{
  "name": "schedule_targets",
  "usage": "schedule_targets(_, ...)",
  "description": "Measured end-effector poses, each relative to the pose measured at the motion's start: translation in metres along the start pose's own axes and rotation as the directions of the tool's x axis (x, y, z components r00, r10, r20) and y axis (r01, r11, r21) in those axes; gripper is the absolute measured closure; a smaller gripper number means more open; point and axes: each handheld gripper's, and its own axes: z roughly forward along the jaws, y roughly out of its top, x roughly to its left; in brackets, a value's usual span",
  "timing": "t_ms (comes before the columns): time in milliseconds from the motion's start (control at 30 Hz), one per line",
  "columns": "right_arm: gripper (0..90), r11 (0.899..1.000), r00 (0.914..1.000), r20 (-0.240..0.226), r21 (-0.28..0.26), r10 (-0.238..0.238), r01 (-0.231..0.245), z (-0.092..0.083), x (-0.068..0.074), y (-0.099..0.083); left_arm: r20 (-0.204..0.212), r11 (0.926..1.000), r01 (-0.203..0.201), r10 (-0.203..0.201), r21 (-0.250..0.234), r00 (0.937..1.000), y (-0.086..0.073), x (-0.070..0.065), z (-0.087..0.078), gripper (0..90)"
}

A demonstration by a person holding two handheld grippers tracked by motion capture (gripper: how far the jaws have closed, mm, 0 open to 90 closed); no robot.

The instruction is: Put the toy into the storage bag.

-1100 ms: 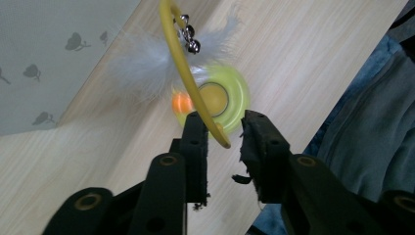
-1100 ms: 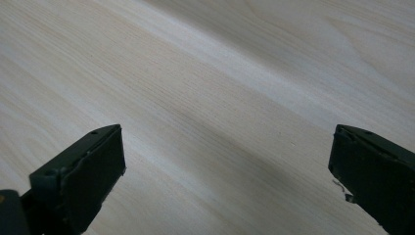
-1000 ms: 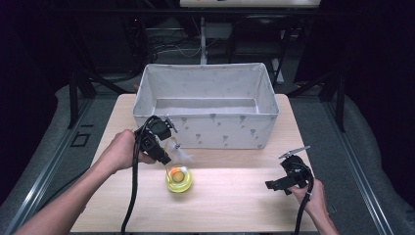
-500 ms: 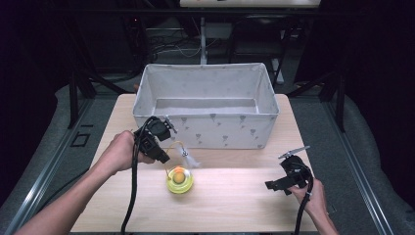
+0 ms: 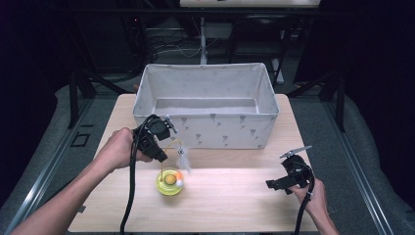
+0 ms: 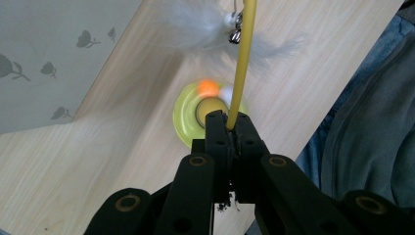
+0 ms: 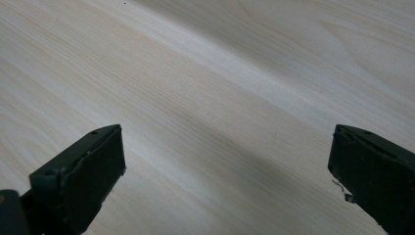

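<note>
Left gripper (image 6: 230,128) pinches yellow wand (image 6: 241,63) w/ feather (image 5: 183,160), toy base (image 5: 170,181) just in front of fabric bin (image 5: 205,120); right gripper (image 7: 225,166) spread, idle, well apart.

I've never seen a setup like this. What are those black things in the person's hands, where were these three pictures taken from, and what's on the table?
They are hand-held grippers, each with two black jaws and its own camera. One picture looks down from above the wooden table; the other two look along each gripper's jaws. On the table stand a grey fabric bin and a yellow-green cat toy with balls and a feather. The left gripper is shut on the toy's yellow wand. The right gripper is open, holding nothing, above bare wood.
</note>
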Motion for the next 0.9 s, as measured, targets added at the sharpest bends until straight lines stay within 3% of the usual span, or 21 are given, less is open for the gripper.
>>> schedule_targets(900,0.3,1.0,1.0,0.003,-0.004,-0.005,0.005,-0.002,0.001,0.0,-0.065,0.9993,-0.034,0.035,0.018,0.9973,0.006,0.004,-0.045,88.0)
